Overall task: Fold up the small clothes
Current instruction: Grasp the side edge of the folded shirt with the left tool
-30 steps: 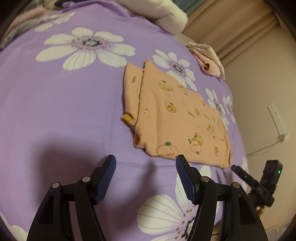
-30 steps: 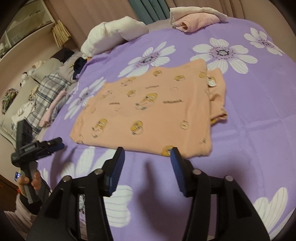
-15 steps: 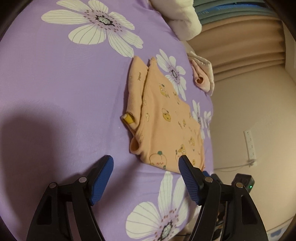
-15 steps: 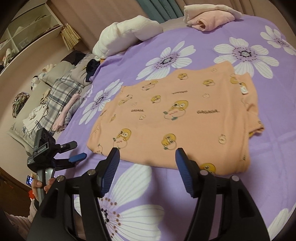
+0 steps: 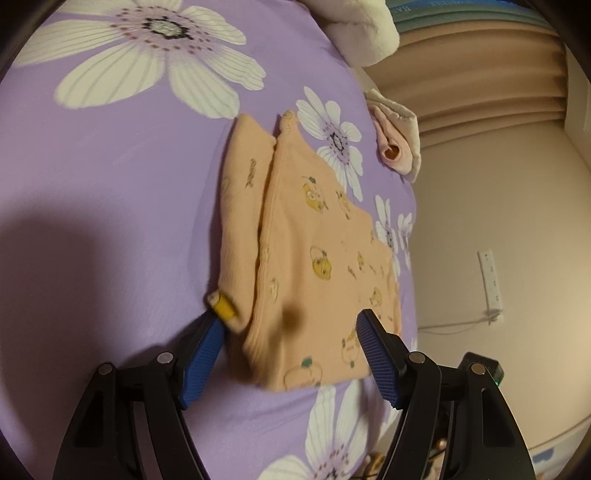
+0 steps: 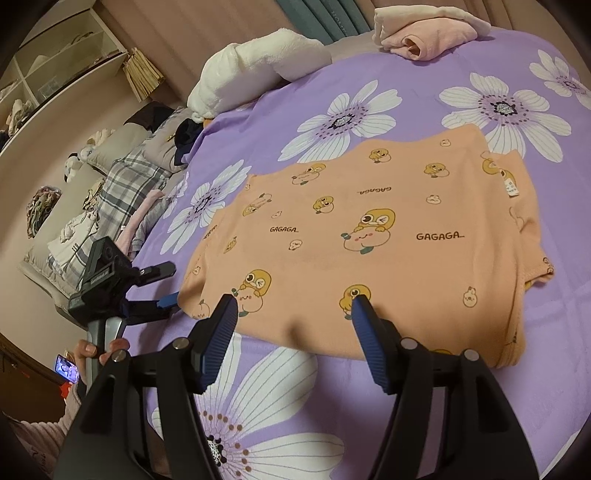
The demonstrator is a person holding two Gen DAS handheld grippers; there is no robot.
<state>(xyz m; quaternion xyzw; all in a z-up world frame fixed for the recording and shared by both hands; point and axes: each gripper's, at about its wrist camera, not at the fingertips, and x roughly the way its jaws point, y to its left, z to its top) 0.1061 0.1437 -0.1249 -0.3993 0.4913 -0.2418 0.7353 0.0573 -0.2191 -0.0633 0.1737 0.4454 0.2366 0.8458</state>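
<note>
Orange garment (image 6: 369, 236) edge lies amid bare purple bedsheet (image 6: 554, 332).

Shirt (image 6: 369, 236) flat on bedsheet (image 6: 369, 406), rolled towel (image 6: 424, 33) behind

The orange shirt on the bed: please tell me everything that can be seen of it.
The orange shirt is a small garment of soft knit cloth, printed with yellow cartoon ducks and the word GAGAGA. It lies flat on the purple flowered bedsheet, already partly folded, with one side layered under the rest and a white tag near the far edge. In the left wrist view a yellow cuff sticks out at one corner. Both open grippers stand at its near edge; none grips it.
</note>
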